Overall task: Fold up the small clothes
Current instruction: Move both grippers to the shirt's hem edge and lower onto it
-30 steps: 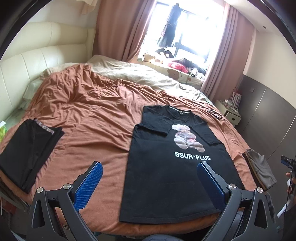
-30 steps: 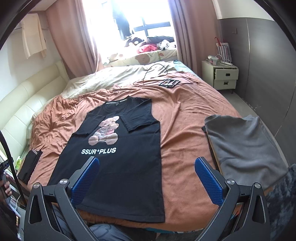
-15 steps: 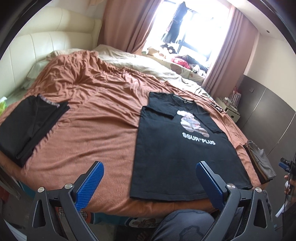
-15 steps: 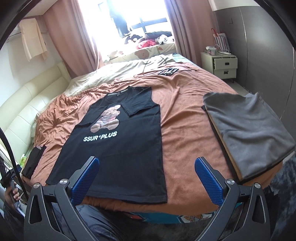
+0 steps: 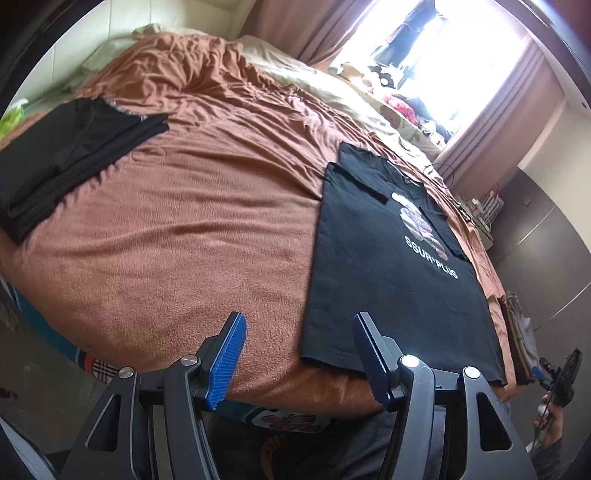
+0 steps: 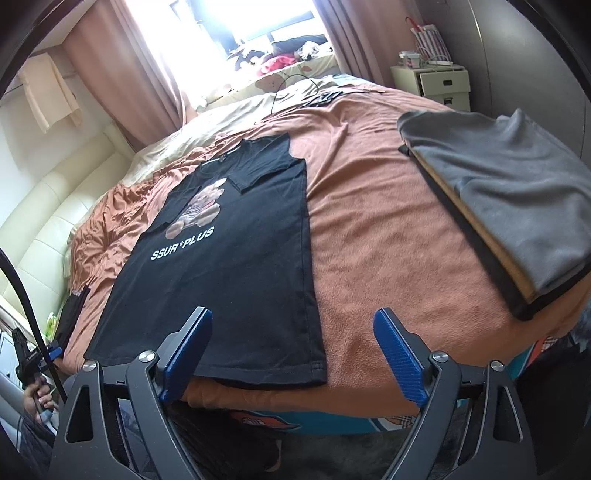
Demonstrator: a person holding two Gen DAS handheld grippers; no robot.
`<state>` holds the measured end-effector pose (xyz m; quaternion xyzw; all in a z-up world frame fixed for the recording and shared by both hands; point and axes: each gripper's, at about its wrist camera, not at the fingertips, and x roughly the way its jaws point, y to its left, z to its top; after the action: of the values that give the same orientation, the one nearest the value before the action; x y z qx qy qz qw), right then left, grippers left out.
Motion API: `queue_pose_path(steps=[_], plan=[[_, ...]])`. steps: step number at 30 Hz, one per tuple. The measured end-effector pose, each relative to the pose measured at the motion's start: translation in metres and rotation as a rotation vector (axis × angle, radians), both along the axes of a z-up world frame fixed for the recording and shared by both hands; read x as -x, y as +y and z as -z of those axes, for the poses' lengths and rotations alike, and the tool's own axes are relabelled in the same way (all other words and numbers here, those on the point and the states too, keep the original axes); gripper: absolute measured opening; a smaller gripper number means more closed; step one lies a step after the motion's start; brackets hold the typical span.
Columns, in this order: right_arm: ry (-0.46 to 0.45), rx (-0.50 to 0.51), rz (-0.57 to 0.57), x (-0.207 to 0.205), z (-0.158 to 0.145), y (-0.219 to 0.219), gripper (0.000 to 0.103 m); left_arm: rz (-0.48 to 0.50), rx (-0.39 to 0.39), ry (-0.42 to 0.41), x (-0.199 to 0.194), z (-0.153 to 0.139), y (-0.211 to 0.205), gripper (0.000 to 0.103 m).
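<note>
Hand-held grippers, left point(image 5: 299, 354) and right point(image 6: 291, 354), both spread apart at the bed's point(image 6: 369, 236) near edge.
Fuzzy rust blanket; flat black T-shirt point(image 6: 236, 266), sleeves folded inward.

Home bedroom. Large bed point(image 5: 192, 229) under a rust-brown blanket point(image 6: 376, 236), with a cream padded headboard point(image 6: 48, 206) against one wall. Dusty-pink curtains point(image 6: 122, 70) frame a bright window point(image 6: 255, 22); soft toys and loose clothing point(image 6: 284, 59) are piled on the sill side of the bed. White bedside drawer unit point(image 6: 439, 81) with small items on top, next to a grey panelled wardrobe wall point(image 5: 546, 236). Laundry lies on the bed: a black T-shirt point(image 6: 236, 251) spread flat, a folded grey stack point(image 6: 509, 206), a folded black stack point(image 5: 62, 162).
</note>
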<state>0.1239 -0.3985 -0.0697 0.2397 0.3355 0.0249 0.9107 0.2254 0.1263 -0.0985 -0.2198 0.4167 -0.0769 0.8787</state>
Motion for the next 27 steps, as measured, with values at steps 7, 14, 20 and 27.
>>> queue_pose_path(steps=[7, 14, 20, 27], plan=[[0.064, -0.026, 0.012, -0.013, 0.027, 0.005, 0.075, 0.018, 0.070, 0.056, -0.018, 0.027, -0.001, 0.051], [0.108, -0.095, -0.006, -0.028, 0.042, 0.004, 0.066, 0.053, 0.145, 0.111, -0.034, 0.052, -0.014, 0.047], [0.118, -0.146, -0.013, -0.038, 0.053, 0.006, 0.066, 0.050, 0.207, 0.167, -0.037, 0.069, -0.016, 0.047], [0.088, -0.258, -0.017, -0.032, 0.063, 0.000, 0.066, 0.052, 0.351, 0.209, -0.028, 0.079, -0.021, 0.047]])
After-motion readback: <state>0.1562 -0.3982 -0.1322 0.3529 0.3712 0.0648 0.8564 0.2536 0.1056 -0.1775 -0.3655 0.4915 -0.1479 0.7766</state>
